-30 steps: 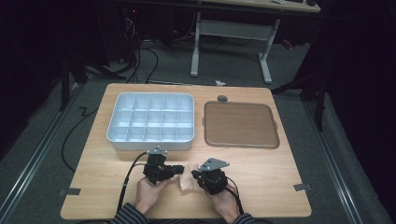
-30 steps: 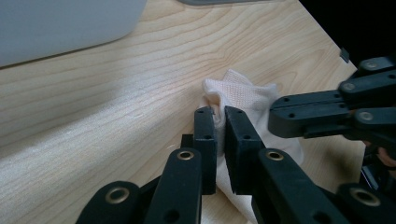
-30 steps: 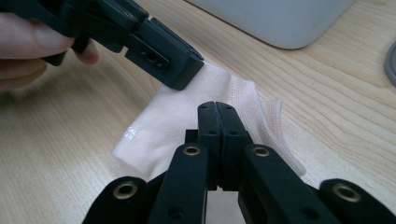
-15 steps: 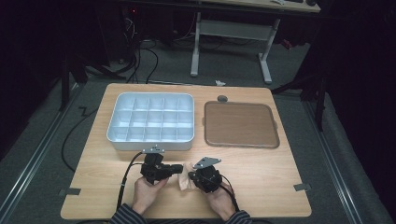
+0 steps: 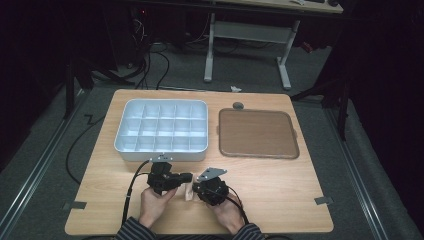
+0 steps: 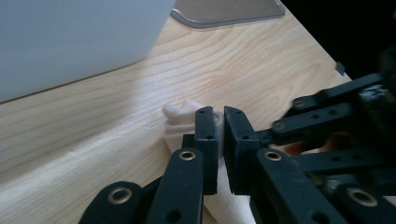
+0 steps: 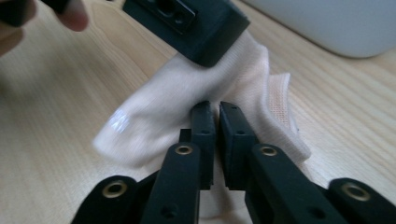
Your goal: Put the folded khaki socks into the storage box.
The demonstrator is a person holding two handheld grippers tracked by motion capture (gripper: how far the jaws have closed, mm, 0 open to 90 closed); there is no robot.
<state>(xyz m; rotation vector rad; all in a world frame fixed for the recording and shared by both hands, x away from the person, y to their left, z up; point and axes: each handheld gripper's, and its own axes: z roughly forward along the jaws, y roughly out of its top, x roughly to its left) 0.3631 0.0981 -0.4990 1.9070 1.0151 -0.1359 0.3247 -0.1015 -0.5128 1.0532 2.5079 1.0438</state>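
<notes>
Both grippers work a small cream knitted sock [image 7: 196, 88] lying on the pale wooden table [image 5: 280, 185] near its front edge: the left gripper [image 6: 219, 126] pinches its fabric, while the right gripper [image 7: 217, 116], jaws nearly closed and just easing apart, seemingly still needs a firm hold before any folding.

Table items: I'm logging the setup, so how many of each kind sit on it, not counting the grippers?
White divided tray: 1
Brown flat tray: 1
White sock: 1
Small round grey disc: 1
Total: 4
</notes>
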